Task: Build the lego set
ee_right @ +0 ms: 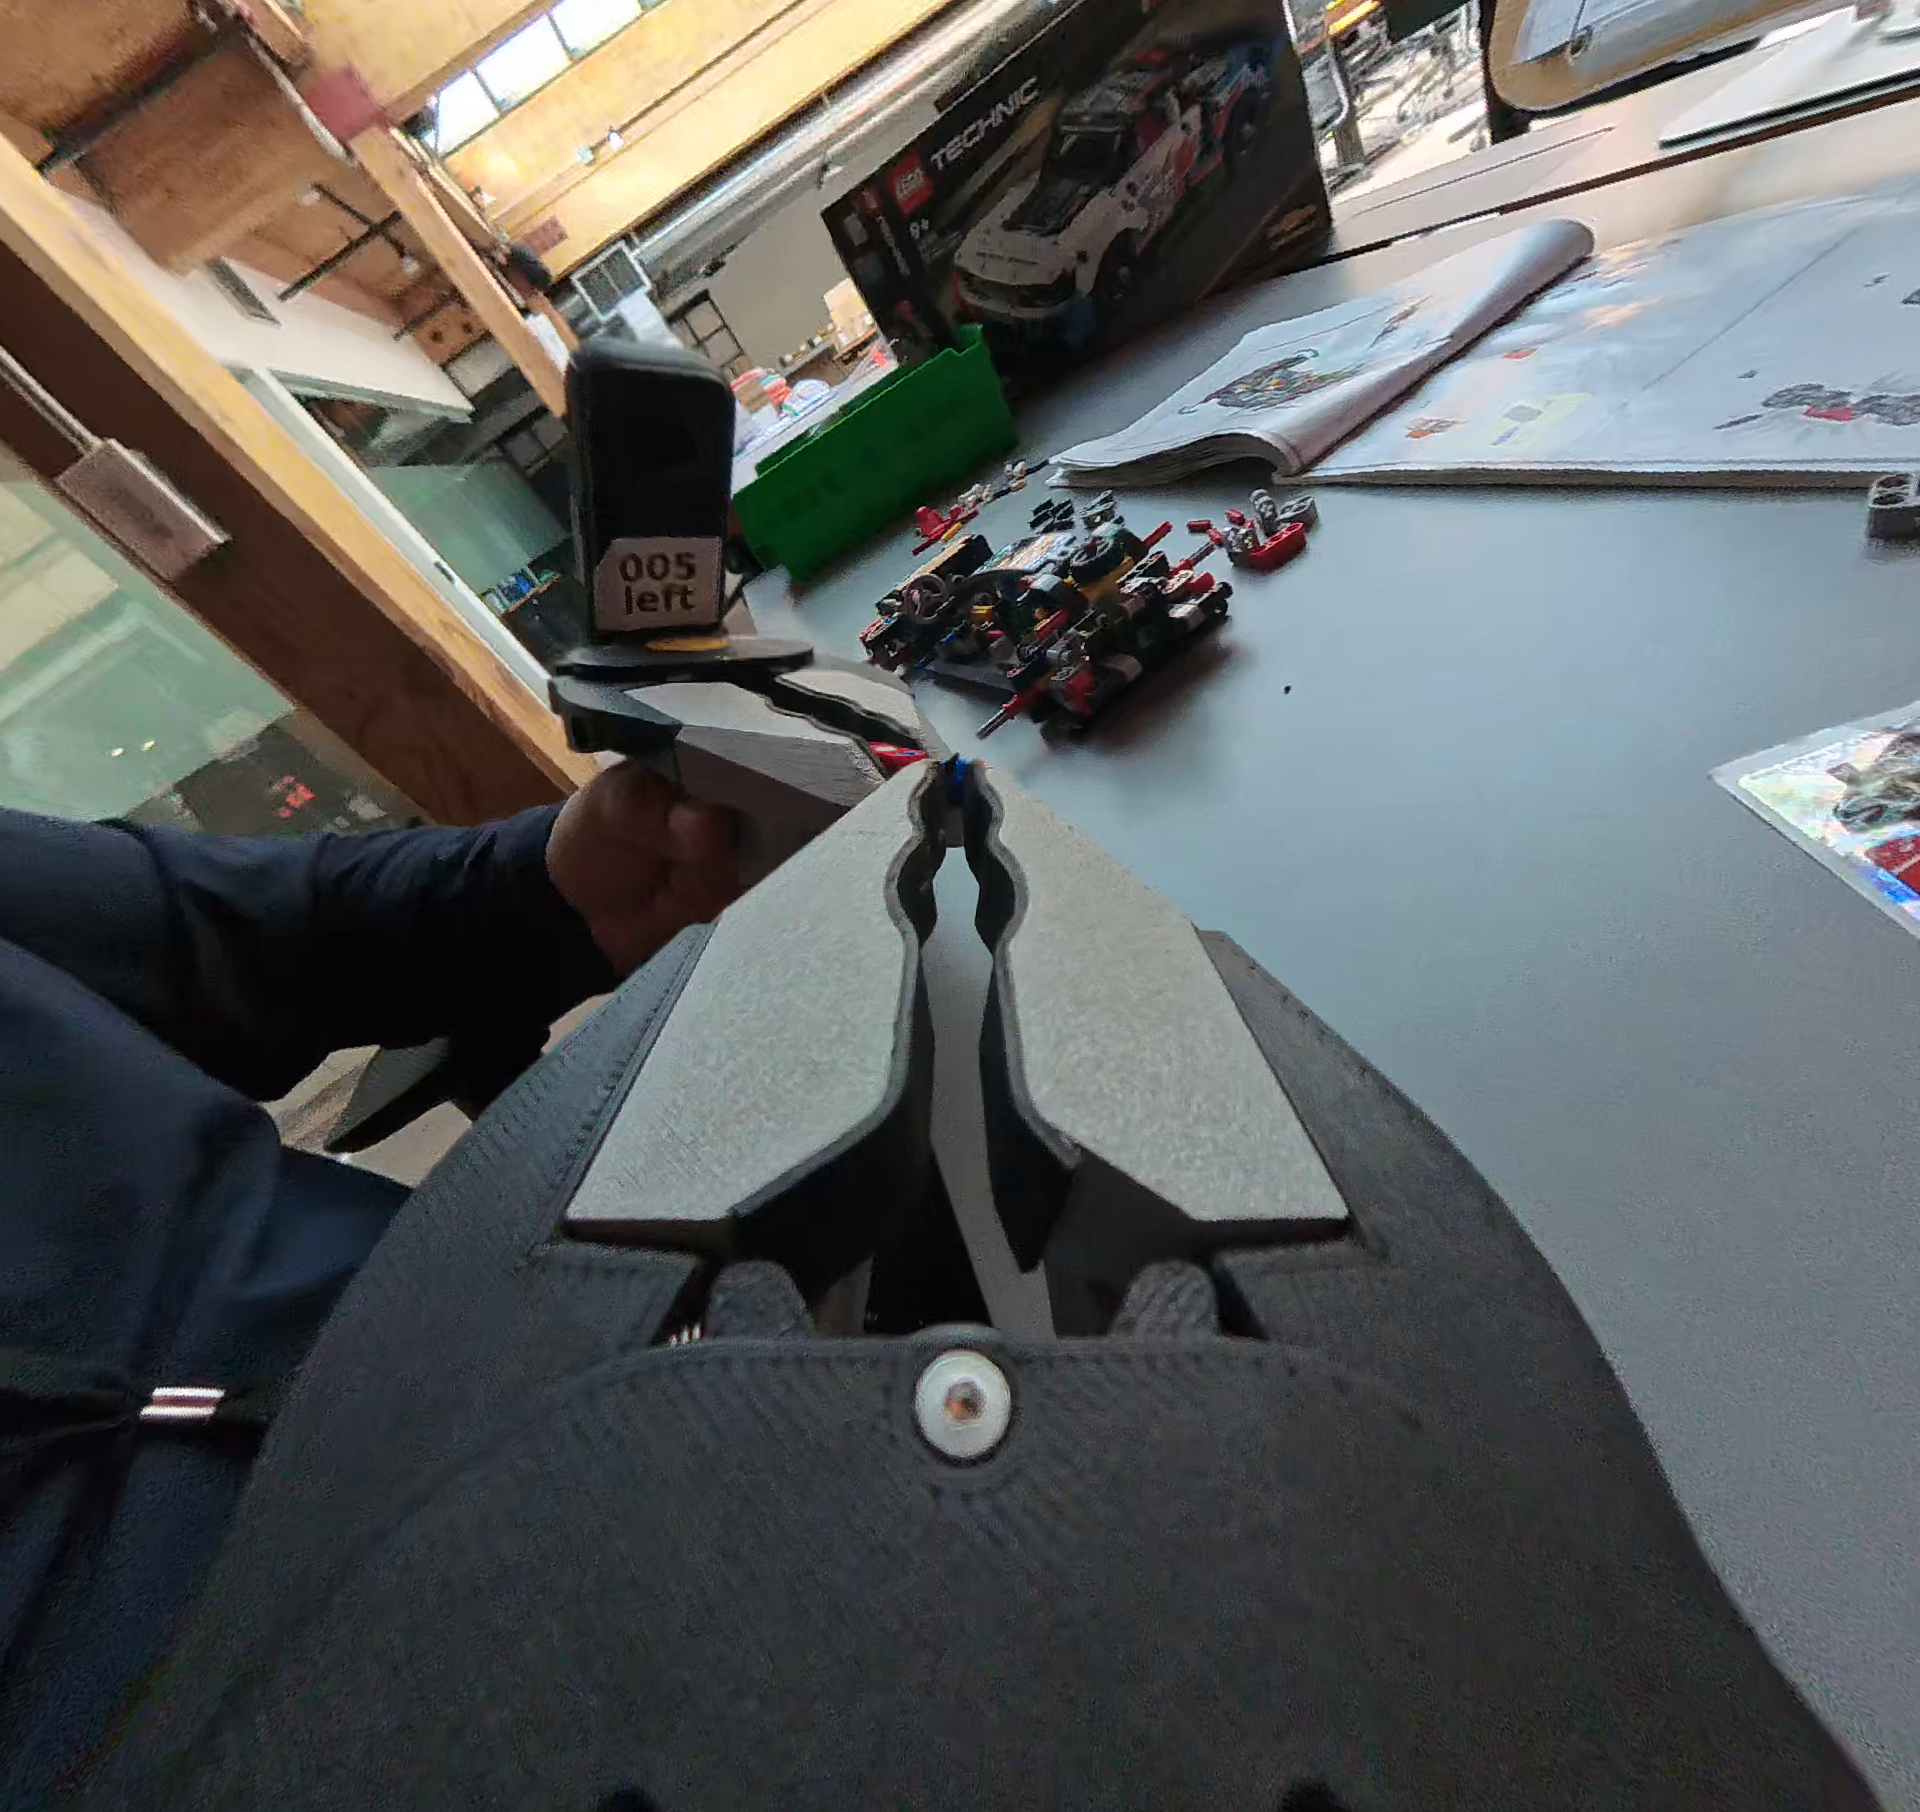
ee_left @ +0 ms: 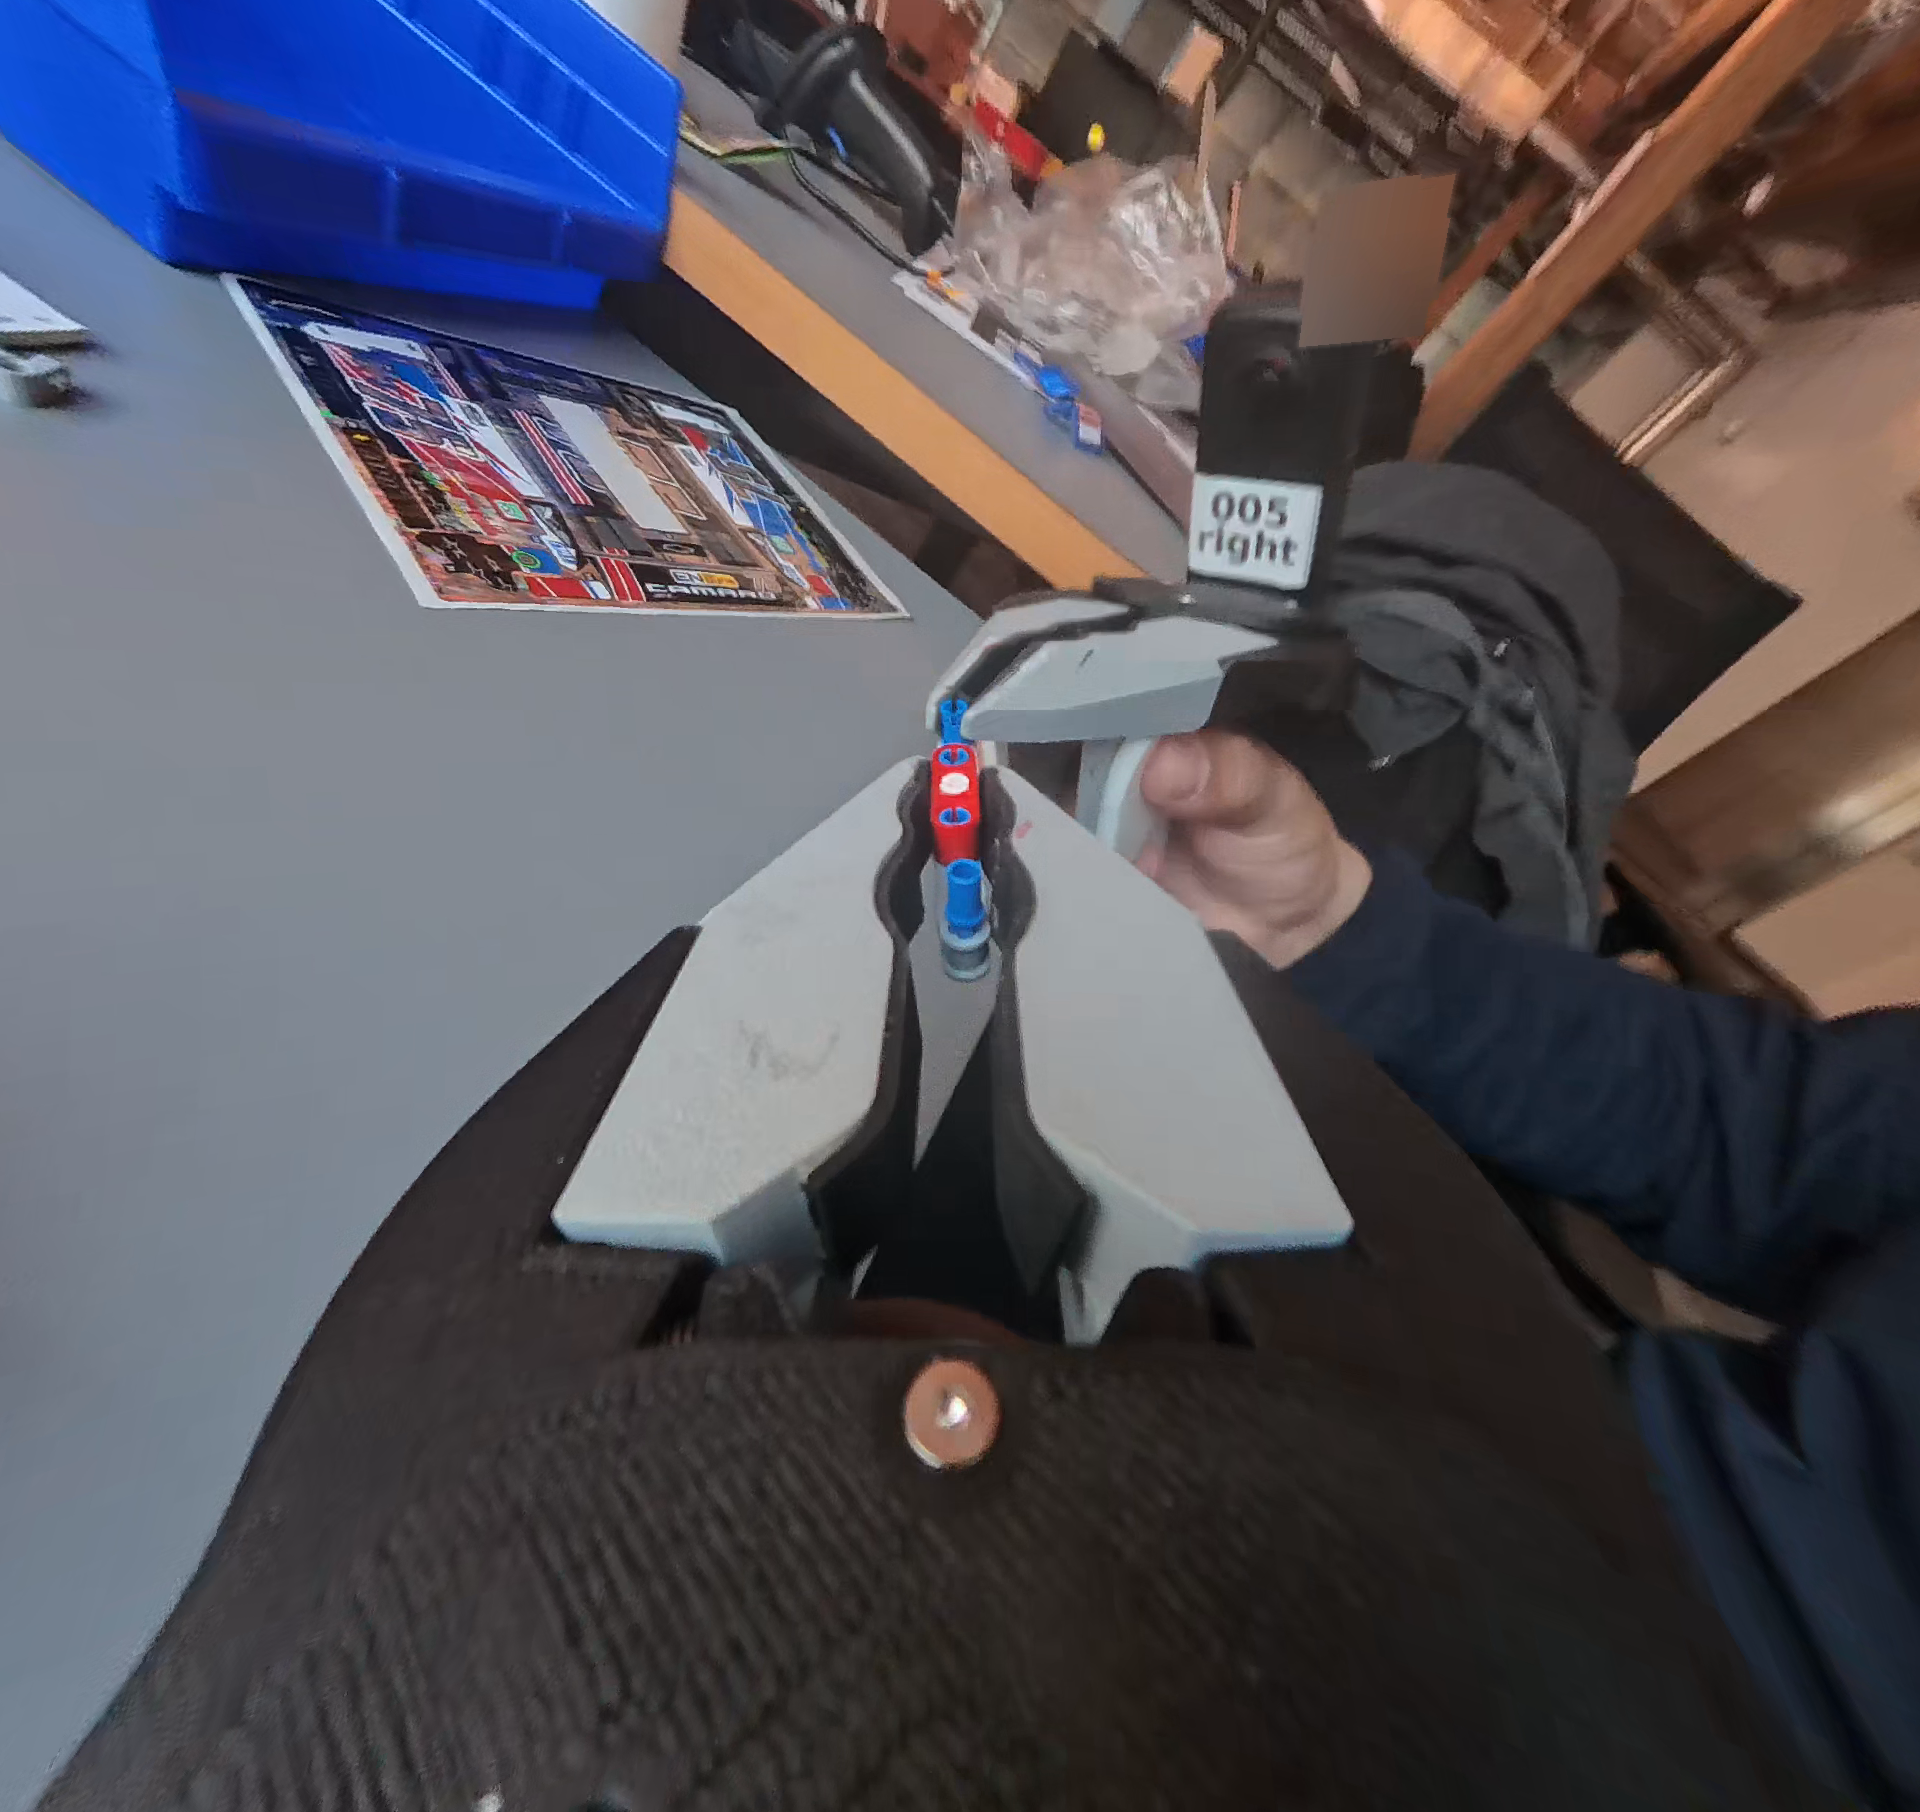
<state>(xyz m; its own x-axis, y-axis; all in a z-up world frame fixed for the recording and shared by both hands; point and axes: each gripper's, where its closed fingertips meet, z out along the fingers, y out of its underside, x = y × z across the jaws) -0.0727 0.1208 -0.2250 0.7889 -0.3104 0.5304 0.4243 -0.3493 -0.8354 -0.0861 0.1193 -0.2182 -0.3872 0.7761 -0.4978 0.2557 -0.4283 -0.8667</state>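
The small red plastic beam (ee_left: 954,806) has blue pins in its holes and one white centre. A blue plastic bin (ee_left: 364,100) stands on the plain grey table (ee_left: 208,775). The green plastic bin (ee_right: 883,453) is one colour only.

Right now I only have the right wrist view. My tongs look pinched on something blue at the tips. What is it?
Observer: The right tongs grip a small blue pin, seen from the left wrist view.
Operator: Pin attached to anything?
Observer: Its lower end meets the top of a red beam clamped in the left tongs.
Operator: Anything else on that beam?
Observer: A second blue pin sticks out of its near end, towards the left camera.
Operator: What's behind, on the table?
Observer: A blue bin and a sticker sheet.
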